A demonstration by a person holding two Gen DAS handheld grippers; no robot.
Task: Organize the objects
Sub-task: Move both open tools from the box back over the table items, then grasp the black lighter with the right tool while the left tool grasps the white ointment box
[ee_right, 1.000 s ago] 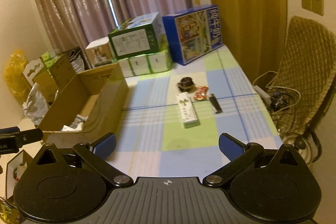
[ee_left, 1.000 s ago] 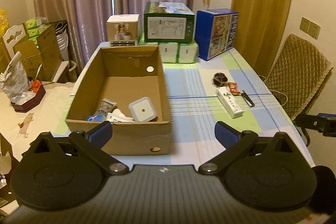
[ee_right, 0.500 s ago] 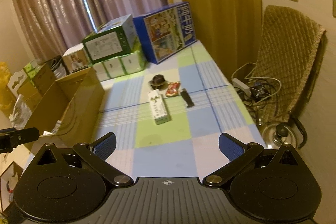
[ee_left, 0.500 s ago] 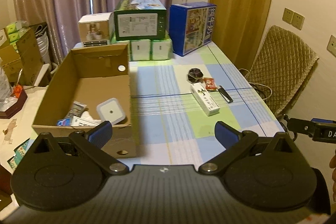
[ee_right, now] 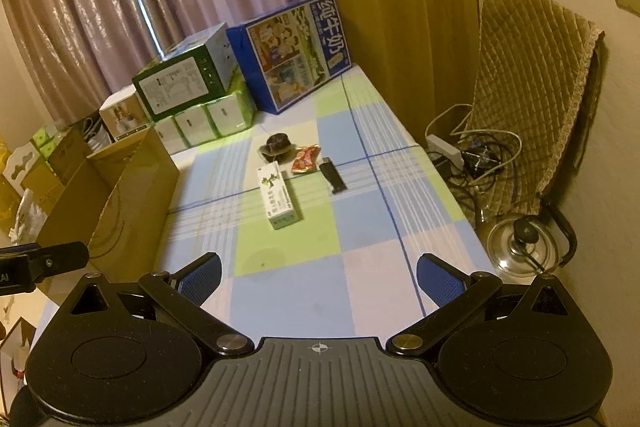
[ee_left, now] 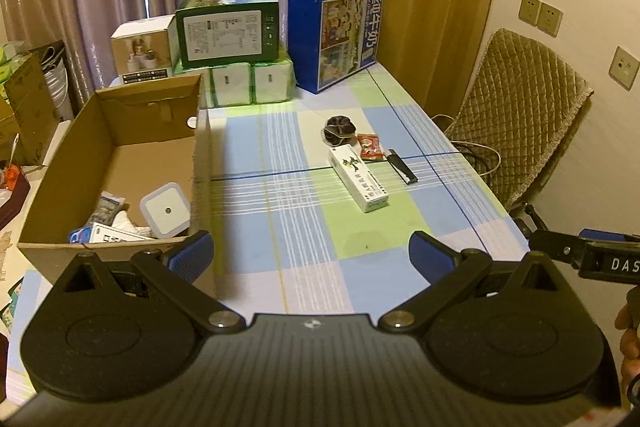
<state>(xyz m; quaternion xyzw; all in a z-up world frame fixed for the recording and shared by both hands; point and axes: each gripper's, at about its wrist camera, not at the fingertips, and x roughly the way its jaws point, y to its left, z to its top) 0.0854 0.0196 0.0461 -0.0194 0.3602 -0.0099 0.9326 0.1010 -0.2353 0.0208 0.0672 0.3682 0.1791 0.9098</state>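
Objects to tidy lie in a little bunch on the counter [ee_left: 304,227], up at about 1 o'clock from your left hand-held gripper [ee_left: 311,253]. Count four there: one long white box [ee_left: 359,177], one dark round thing [ee_left: 339,126], one red packet [ee_left: 368,146] and one black stick [ee_left: 401,167].

One brown cardboard box [ee_left: 120,155] sits at 10 o'clock. It already holds one white square pot [ee_left: 165,204] and some small packs I cannot count.

Both of your hand-held grippers are wide open and hold nothing. The right hand-held gripper [ee_right: 318,281] hangs over the near end of the counter, well apart from the bunch.

You look to be between picks, I think. Next, reach forward to 12 o'clock, close on the long white box across its thin sides, then carry it over to the cardboard box.
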